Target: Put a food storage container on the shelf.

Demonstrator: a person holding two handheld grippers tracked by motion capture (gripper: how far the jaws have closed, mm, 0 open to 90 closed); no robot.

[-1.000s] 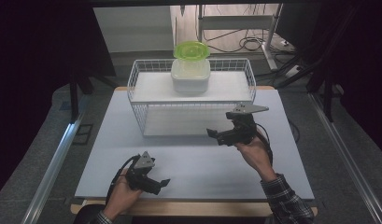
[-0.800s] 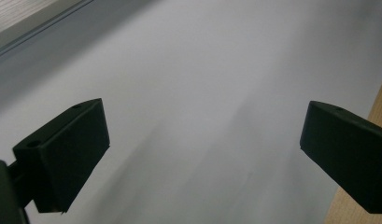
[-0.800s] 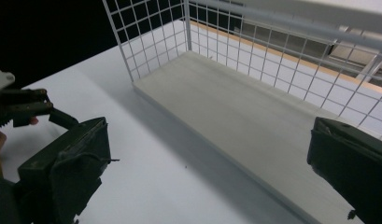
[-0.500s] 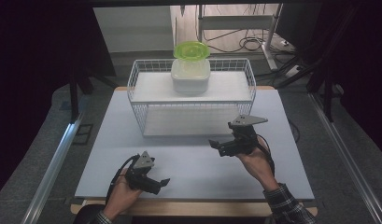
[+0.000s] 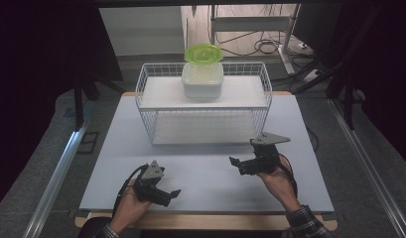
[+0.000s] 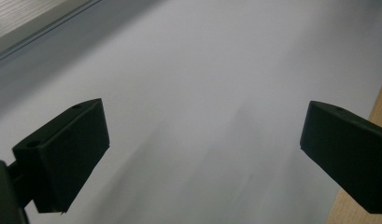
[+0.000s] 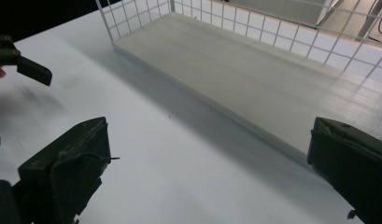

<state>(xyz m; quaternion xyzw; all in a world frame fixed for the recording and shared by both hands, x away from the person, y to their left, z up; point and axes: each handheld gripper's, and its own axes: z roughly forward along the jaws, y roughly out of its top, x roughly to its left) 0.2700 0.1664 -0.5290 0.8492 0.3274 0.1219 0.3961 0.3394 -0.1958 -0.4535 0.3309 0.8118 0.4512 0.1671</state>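
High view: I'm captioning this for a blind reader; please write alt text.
A person holds an open, empty hand-held gripper in each hand, left hand-held gripper and right hand-held gripper, over a white table. Behind them a white wire rack carries a white container with a green lid on its upper shelf.

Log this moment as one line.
left claw: open, empty, near table front | right claw: open, empty, before rack | box: on rack top
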